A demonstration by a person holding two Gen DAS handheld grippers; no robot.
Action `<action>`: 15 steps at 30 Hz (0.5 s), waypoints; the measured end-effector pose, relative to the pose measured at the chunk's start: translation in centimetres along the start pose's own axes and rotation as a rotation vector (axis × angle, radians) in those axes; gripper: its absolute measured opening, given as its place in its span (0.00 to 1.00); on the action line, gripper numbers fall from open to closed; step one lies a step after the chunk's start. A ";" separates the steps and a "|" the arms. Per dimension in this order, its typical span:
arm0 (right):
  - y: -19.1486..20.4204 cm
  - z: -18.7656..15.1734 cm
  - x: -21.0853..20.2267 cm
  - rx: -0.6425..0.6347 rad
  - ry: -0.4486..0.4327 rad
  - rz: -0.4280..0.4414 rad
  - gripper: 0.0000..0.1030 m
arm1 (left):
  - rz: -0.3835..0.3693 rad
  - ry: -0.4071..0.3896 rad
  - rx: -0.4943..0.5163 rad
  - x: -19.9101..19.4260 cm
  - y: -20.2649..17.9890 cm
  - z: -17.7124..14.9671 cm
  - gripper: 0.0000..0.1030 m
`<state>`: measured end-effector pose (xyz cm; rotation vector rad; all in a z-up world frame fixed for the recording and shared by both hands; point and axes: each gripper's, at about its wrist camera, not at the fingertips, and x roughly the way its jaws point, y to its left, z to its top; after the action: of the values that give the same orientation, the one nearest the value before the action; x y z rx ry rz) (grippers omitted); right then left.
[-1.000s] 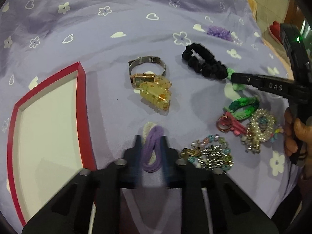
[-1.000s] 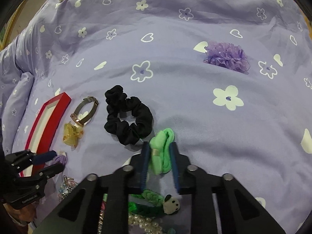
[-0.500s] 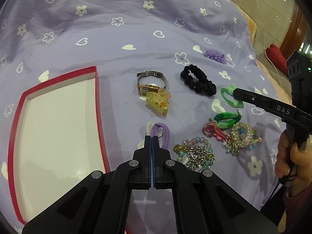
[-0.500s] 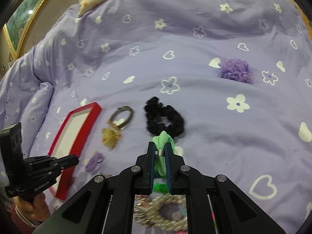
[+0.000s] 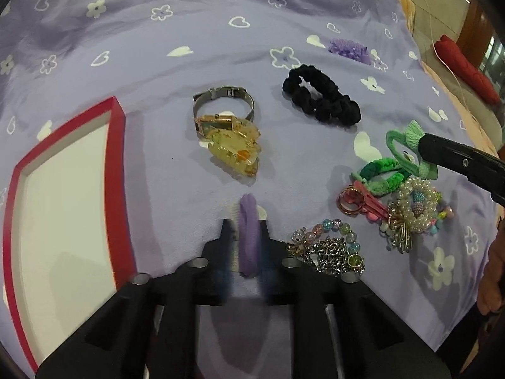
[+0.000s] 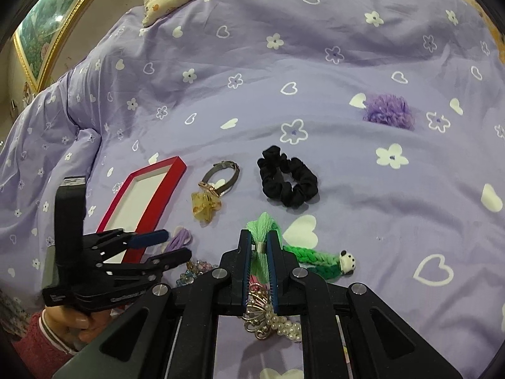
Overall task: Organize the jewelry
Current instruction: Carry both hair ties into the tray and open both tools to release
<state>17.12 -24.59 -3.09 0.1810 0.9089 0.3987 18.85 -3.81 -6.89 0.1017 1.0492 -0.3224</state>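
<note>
The left gripper (image 5: 244, 230) stands apart around the purple band (image 5: 247, 237); the right gripper (image 6: 259, 246), clamped on the green band (image 6: 263, 230), could snag the pearls (image 6: 277, 325).

Lilac bedspread (image 5: 189, 72) showing white hearts and flowers, red-rimmed tray (image 5: 118, 145) showing white inside, black scrunchie (image 5: 322, 98), purple hair tie (image 5: 247, 237), light green hair tie (image 6: 263, 233), amber hair claw (image 5: 235, 154), gold-faced watch (image 5: 221, 110) wearing a grey band

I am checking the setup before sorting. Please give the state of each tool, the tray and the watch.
Left tool, open around the purple hair tie.
Right tool, shut on the green hair tie.
Red tray, empty.
Watch, band closed in a loop.
</note>
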 end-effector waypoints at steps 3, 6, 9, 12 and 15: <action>0.2 -0.2 0.0 0.004 0.002 0.010 0.09 | -0.006 -0.025 -0.014 -0.7 0.3 -0.2 0.09; 1.0 -0.4 0.0 -0.005 0.002 0.025 0.09 | -0.017 -0.055 -0.044 -2.0 0.9 -0.5 0.09; 2.1 -0.3 0.2 -0.016 0.004 0.050 0.09 | -0.018 -0.090 -0.074 -3.9 1.7 -1.0 0.09; 3.5 -0.3 0.5 -0.030 0.008 0.076 0.09 | -0.025 -0.121 -0.103 -5.5 2.6 -1.5 0.09; 5.3 -0.3 1.3 -0.053 0.021 0.103 0.09 | -0.018 -0.140 -0.135 -6.9 4.1 -2.1 0.09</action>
<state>16.22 -19.24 -2.50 0.1761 0.9111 0.5207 15.18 2.08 -2.25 -0.0514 0.9304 -0.2705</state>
